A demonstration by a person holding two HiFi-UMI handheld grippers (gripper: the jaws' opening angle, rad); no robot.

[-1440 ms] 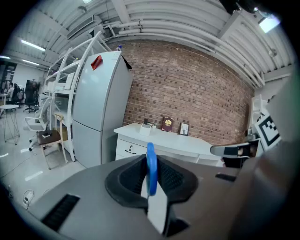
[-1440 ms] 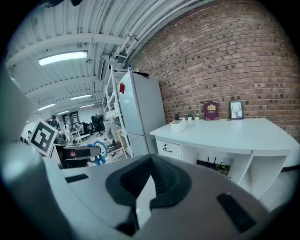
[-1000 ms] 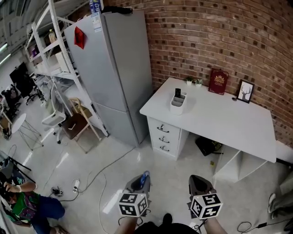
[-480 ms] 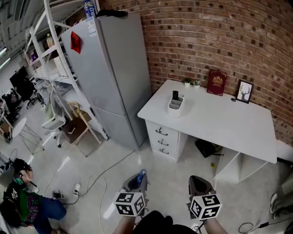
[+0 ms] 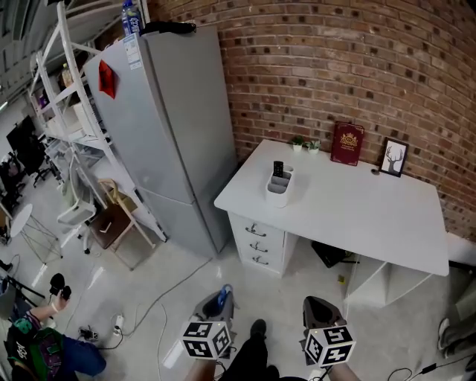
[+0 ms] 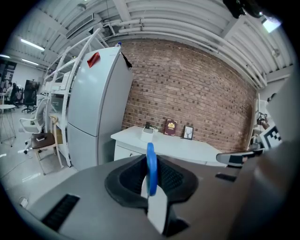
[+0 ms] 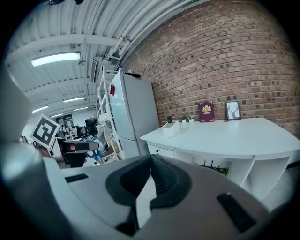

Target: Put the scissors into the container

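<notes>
Lengthwise in left claw [image 6: 151, 160], scissors [image 6: 151, 172] edge-on, blue handle toward desk [image 6: 187, 146]

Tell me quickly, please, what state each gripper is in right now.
Left gripper: shut on the scissors.
Right gripper: shut, holding nothing.

No text legible anywhere; gold emblem on the red book [image 5: 347, 143], too small to read; bottle [image 5: 132, 18] atop the fridge [image 5: 178, 126], label perhaps printed, blurred; square coded markers on left gripper [image 5: 221, 298] and right gripper [image 5: 321, 305], patterns only
</notes>
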